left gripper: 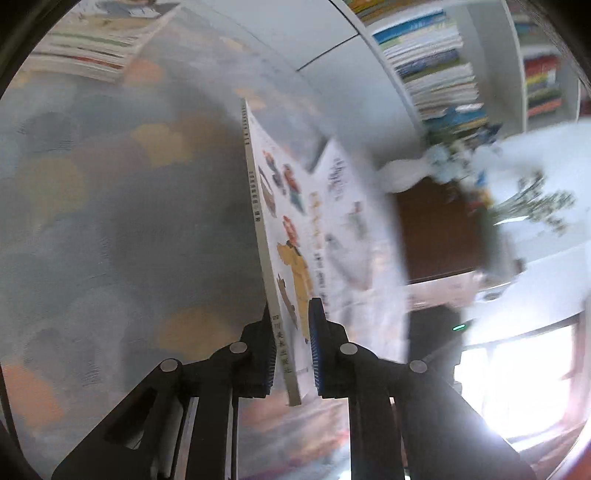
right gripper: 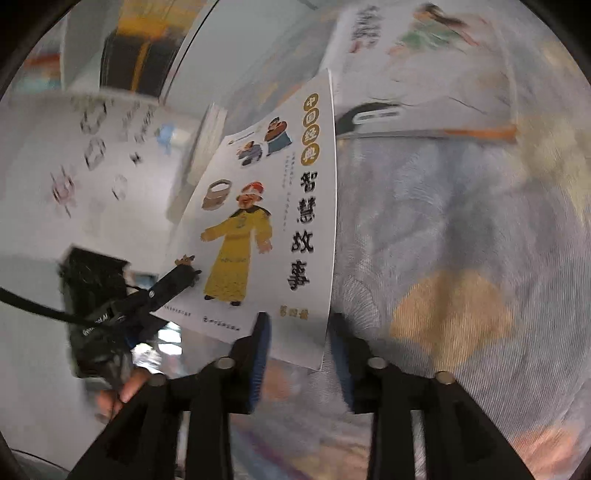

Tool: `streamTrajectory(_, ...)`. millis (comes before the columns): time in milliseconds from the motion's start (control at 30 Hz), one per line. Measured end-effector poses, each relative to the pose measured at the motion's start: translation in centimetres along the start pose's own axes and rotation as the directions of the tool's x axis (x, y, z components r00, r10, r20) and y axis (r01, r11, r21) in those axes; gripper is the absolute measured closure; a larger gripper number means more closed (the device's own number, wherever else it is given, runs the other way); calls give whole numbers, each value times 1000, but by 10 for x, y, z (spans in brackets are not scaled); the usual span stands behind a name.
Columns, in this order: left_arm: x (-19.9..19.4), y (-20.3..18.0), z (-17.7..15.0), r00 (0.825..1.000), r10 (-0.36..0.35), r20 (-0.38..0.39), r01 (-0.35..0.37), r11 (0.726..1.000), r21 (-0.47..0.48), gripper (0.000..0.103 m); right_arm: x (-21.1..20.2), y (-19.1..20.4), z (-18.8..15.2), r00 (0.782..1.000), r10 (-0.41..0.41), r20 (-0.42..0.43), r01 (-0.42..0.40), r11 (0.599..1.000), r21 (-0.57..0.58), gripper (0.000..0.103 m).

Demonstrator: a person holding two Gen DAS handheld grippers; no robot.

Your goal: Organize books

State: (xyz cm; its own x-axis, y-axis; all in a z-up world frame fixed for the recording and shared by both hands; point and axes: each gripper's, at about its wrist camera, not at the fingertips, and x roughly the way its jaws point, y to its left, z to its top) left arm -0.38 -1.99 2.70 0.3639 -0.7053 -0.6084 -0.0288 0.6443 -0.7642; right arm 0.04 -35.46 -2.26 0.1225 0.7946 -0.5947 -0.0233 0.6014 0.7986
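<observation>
My left gripper (left gripper: 291, 345) is shut on the spine end of a thin white picture book (left gripper: 291, 206) and holds it on edge above the patterned cloth. The same book (right gripper: 273, 221) fills the middle of the right wrist view, its cover showing a figure in a yellow robe and black Chinese title characters. My right gripper (right gripper: 297, 354) is open, its fingers on either side of the book's lower right corner, not touching it. The left gripper (right gripper: 162, 291) shows there at the book's left edge. A second white book (left gripper: 354, 221) stands just behind the held one.
A grey cloth with orange and blue patches (left gripper: 110, 221) covers the surface. A stack of books (left gripper: 92, 48) lies at the far left. White shelves packed with books (left gripper: 436, 74) stand at the back. Another picture book (right gripper: 424, 33) lies on the cloth. A bright window (left gripper: 517, 376) is at lower right.
</observation>
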Motion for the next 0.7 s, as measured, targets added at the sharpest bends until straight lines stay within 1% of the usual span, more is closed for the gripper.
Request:
streamTrajectory(33,1,0,4,1000,-20,-8,20,1000,-11,91,-3,-4,-1,999,28,15,-28,999,27,51)
streamTrajectory(100,4,2,9,998,-55,-26,54,998,-32,91,-7,-13,-4,994,105,42,-109,990,91,46)
streamTrajectory(133,5,3,11,997,-65,-36,64,997,-37,91,-5,-15,-5,991,128,47,-133,985,113,46)
streamTrajectory(200,7,1,12,996,-63,-63,62,998,-23,91,-2,-19,-5,981,176,81,-187,969,160,46)
streamTrajectory(233,7,0,13,996,-56,-68,55,998,-17,91,1,-20,-4,974,204,97,-219,960,176,44)
streamTrajectory(300,5,6,17,994,-80,-75,77,996,-38,91,7,-23,0,967,226,119,-248,944,217,44)
streamTrajectory(367,1,15,22,993,-97,-69,92,993,-69,91,10,-23,4,960,243,142,-272,933,237,49)
streamTrajectory(400,2,18,25,992,-108,-71,102,991,-84,91,12,-23,5,958,249,145,-278,929,245,55)
streamTrajectory(433,1,23,27,989,-128,-76,119,987,-108,92,12,-23,5,956,256,147,-286,925,250,56)
streamTrajectory(500,3,28,29,983,-161,-86,149,980,-135,92,15,-21,3,951,270,148,-301,918,258,56)
streamTrajectory(600,5,24,33,977,-190,-100,177,976,-130,92,21,-18,-7,964,237,119,-261,932,254,57)
streamTrajectory(667,8,20,36,974,-190,-123,177,978,-112,92,20,-17,-9,959,244,143,-274,927,256,57)
streamTrajectory(700,9,20,38,976,-174,-134,161,982,-99,92,19,-20,-8,953,252,167,-290,918,270,56)
